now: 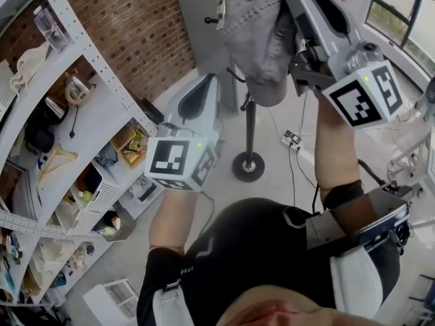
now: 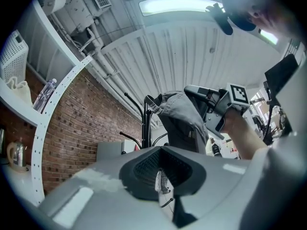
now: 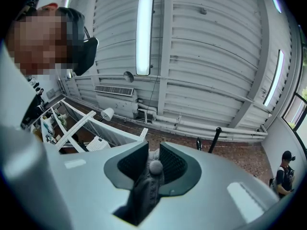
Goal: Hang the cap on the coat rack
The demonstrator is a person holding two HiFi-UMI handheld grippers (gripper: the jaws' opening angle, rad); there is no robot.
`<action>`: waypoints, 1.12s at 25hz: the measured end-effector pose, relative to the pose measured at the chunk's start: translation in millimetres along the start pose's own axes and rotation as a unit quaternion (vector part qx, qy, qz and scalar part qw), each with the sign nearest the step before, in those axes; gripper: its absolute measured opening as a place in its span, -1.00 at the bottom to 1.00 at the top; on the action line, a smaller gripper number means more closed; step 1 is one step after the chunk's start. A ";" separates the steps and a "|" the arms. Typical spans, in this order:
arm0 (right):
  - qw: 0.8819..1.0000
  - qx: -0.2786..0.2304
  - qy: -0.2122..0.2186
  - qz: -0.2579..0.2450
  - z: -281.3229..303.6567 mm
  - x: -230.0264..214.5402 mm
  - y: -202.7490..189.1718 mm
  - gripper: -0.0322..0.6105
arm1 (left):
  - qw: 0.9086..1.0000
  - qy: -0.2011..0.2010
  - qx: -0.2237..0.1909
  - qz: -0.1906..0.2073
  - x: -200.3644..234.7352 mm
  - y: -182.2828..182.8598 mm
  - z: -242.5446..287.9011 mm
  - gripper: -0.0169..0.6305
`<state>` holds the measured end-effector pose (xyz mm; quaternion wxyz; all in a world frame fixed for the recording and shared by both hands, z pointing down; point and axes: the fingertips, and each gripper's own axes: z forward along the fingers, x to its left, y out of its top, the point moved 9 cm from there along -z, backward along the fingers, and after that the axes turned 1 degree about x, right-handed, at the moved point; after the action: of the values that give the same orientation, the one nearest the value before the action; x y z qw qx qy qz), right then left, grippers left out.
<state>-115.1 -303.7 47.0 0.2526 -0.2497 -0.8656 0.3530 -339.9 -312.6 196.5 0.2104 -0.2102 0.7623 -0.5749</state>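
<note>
The gray fabric cap [image 1: 262,39] looks light and soft. Its crown slumps and folds under its own weight, so it should drape over a hook rather than sit stiffly, and a pinch of cloth near the top button [image 3: 155,166] seems a sound hold. The right gripper [image 3: 152,172] is clenched on the crown right at that button, with fabric bunched between its jaws. The cap hangs from it high up at the top of the coat rack [image 1: 250,124]; whether it touches a hook cannot be told. The left gripper [image 2: 159,178], jaws together on nothing, is lower, beside the coat rack's pole.
</note>
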 end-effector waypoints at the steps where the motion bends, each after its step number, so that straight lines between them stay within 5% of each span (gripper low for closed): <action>1: 1.000 -0.001 -0.003 -0.004 0.3 -1.0 0.9 -0.65 | 1.000 0.000 -0.001 0.000 0.0 0.5 0.1 -0.84; 14: 0.997 0.063 -0.032 -0.011 -10.0 5.0 -56.3 -0.65 | 1.000 0.014 -0.003 0.000 -3.1 1.3 -0.3 -0.84; 28: 0.993 0.113 0.015 0.008 -42.9 30.5 -106.5 -0.65 | 0.999 0.032 0.024 -0.018 -10.1 -29.3 9.4 -0.84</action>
<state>-138.6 -331.0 160.1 0.2893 -0.2320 -0.8139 0.4473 -324.0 -321.7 223.3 0.1800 -0.2005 0.7505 -0.6034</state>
